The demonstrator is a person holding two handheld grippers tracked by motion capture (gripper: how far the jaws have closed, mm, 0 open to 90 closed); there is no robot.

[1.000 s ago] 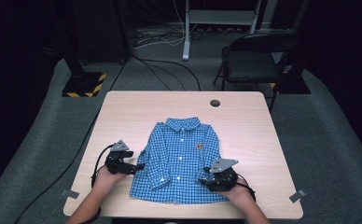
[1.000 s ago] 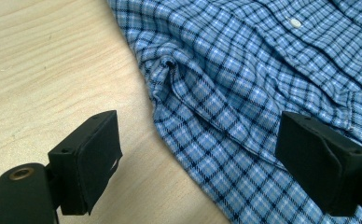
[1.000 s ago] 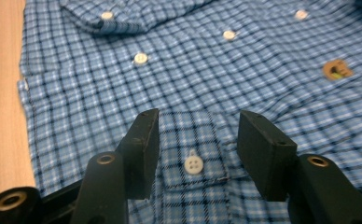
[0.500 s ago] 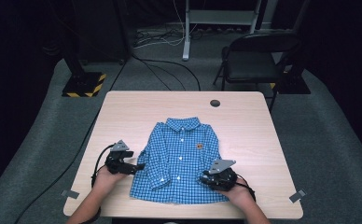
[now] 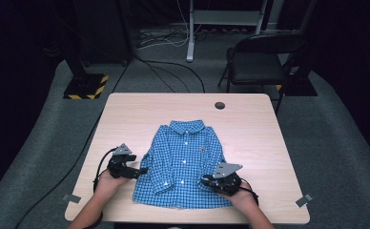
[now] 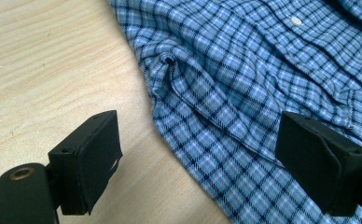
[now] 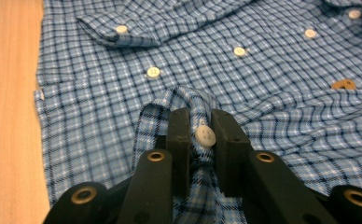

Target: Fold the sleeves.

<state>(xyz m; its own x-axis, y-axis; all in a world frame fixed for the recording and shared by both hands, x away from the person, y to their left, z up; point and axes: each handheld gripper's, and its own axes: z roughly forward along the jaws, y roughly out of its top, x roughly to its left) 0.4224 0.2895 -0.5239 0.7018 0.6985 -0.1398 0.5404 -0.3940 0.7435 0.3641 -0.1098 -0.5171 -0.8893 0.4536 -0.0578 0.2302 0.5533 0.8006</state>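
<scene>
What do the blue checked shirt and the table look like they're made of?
Shirt: apparently woven cloth, probably cotton, matte; the check follows soft wrinkles, and it has glossy white buttons, likely plastic. Table: pale wood or wood-look laminate, smooth, with a visible grain pattern.

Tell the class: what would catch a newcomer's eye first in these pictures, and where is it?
The blue checked shirt stands out first, lying buttoned and face up in the middle of the pale wooden table. Next come the two black grippers at its lower corners: the right gripper has just been closing and pinches a fold of cuff with a white button, while the left gripper waits open at the shirt's other side edge.
</scene>
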